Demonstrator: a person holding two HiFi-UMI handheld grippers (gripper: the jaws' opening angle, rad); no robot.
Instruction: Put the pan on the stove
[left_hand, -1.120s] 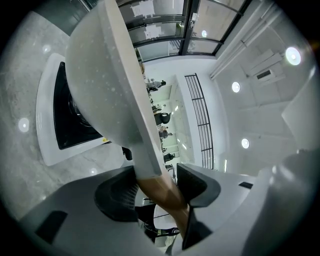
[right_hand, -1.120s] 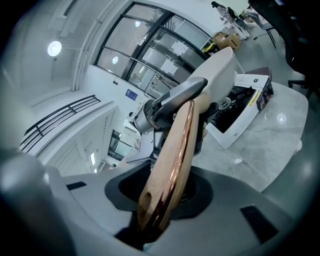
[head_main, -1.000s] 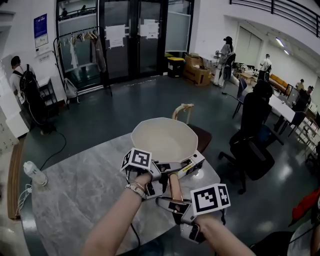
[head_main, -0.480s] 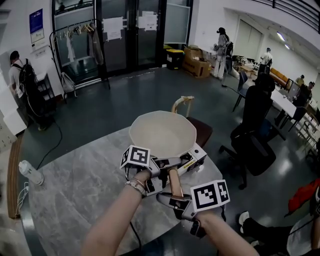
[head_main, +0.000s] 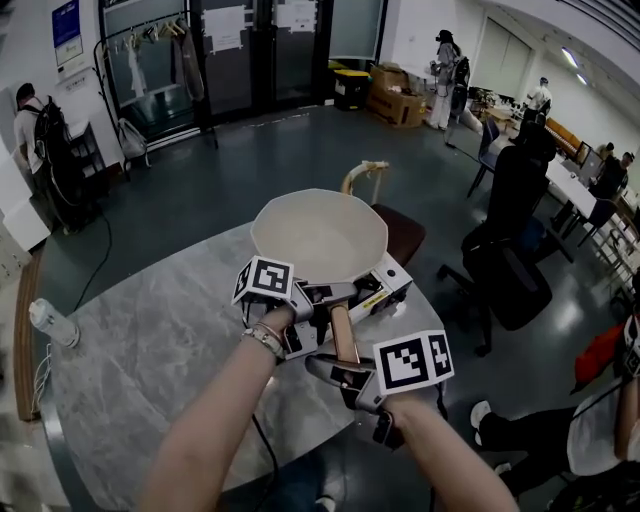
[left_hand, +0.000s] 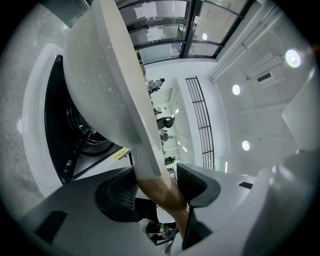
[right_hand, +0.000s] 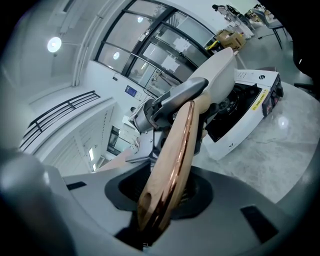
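A cream pan (head_main: 318, 235) with a copper-brown handle (head_main: 342, 335) is held over a white portable stove (head_main: 388, 288) with a black burner top. My left gripper (head_main: 322, 297) is shut on the handle where it meets the pan; in the left gripper view the handle (left_hand: 160, 192) sits between both pads, with the pan's underside (left_hand: 107, 85) tilted above the burner (left_hand: 60, 130). My right gripper (head_main: 340, 368) is shut on the handle's free end (right_hand: 172, 160). In the right gripper view the pan (right_hand: 220, 75) stands over the stove (right_hand: 250, 115). Whether pan and burner touch, I cannot tell.
The stove stands near the far right edge of a grey marble table (head_main: 150, 370). A water bottle (head_main: 50, 325) lies at the table's left edge. A wooden chair (head_main: 395, 230) is behind the table and a black office chair (head_main: 510, 265) to the right. People stand farther off.
Pan, stove and both grippers sit higher in the head view than before, together. Both grips on the handle look the same.
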